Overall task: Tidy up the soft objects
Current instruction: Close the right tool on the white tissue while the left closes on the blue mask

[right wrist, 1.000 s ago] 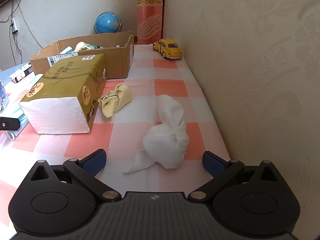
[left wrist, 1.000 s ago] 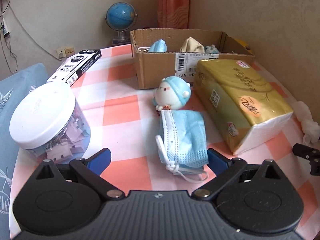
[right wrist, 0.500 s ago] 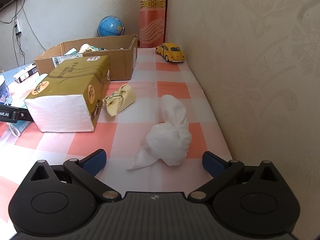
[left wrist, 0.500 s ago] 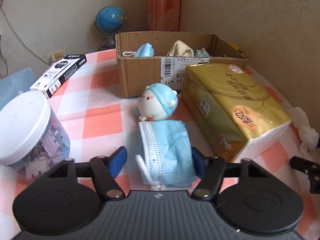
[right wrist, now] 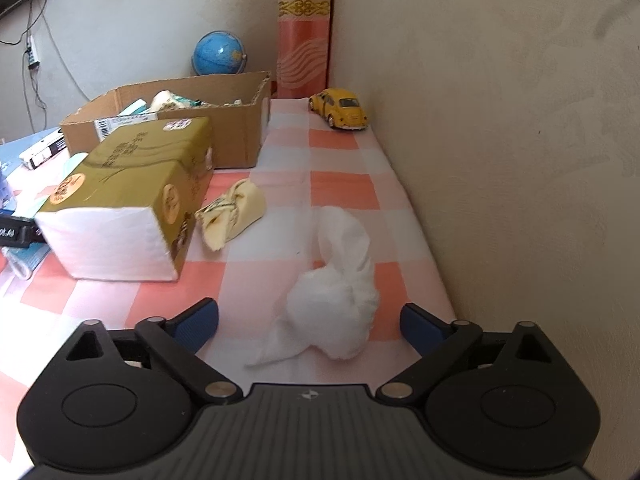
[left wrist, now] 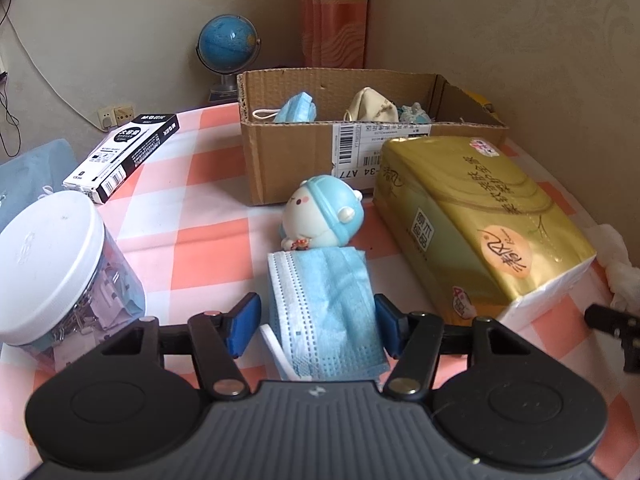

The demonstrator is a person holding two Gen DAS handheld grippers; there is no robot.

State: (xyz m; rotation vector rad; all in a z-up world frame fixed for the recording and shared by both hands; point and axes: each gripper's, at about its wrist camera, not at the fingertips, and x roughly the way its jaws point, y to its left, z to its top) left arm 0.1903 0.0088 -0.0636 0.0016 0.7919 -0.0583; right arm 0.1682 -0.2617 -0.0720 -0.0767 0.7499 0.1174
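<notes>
A: What lay ahead of the left tongs (left wrist: 316, 324), biggest first?

B: The checked tabletop (left wrist: 192, 216), then the cardboard box (left wrist: 288, 160) far ahead with soft things already inside, and the gold tissue pack (left wrist: 480, 216) ahead to the right. Closer in, a small blue-capped figure (left wrist: 324, 218) stood just beyond the blue face mask (left wrist: 324, 304), which lay flat between the two blue pads.

A: Were those tongs holding it?

B: Not as far as I could judge. They stood partly closed, a pad just beside each long edge of the mask, with a sliver of gap on the left side at least. The right tongs (right wrist: 310, 322) were spread wide and held nothing; the crumpled white tissue (right wrist: 336, 312) sat between them, well apart from either pad.

A: How would the mask handle?

B: Light, limp, thin, I'd say. Squeezing the long edges should bunch the pleats into a fold thick enough to pinch; a loose ear loop could snag. The tissue would crush easily, so its fat middle seemed the place to take it.
</notes>
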